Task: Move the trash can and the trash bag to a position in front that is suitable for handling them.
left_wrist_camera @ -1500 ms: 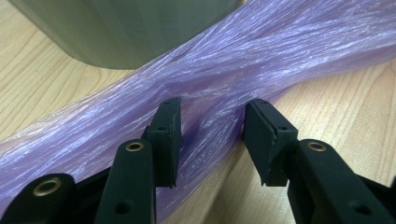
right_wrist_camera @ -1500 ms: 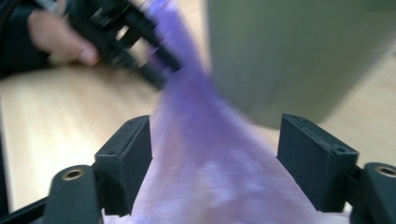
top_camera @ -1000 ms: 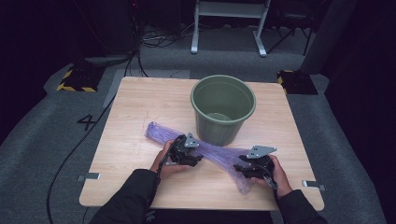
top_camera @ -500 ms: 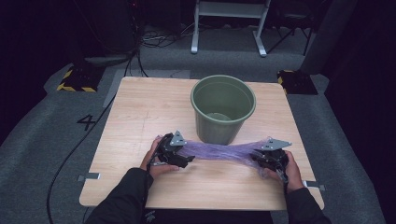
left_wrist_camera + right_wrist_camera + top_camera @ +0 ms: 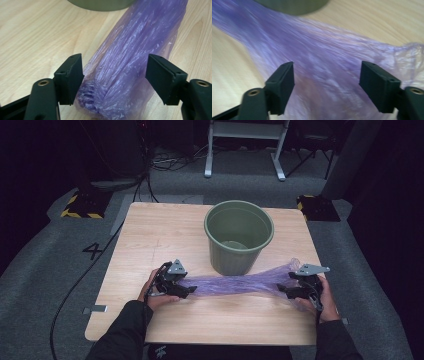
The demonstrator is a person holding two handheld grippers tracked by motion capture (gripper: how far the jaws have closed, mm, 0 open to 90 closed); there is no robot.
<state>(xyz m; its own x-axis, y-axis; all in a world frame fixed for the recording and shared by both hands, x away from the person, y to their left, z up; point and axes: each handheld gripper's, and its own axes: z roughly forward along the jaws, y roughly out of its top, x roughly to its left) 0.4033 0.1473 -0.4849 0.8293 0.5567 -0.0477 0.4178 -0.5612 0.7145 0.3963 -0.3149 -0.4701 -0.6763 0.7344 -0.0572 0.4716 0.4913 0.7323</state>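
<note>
Bag (image 5: 235,283): purple plastic, stretched flat along the table (image 5: 150,240) just in front of the bin (image 5: 239,237), between your two grippers.
Left gripper (image 5: 186,291): jaws spread, just closing a little; bag end between them, right pad clear of it.
Right gripper (image 5: 283,290): jaws spread, just opened; bag lies between, unpinched.

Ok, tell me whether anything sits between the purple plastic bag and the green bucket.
Nothing visible does. The purple plastic bag lies stretched across the wooden table just in front of the green bucket, between the left tongs and the right tongs. Both tongs stand open around its ends, and the bucket's mouth is open.
</note>
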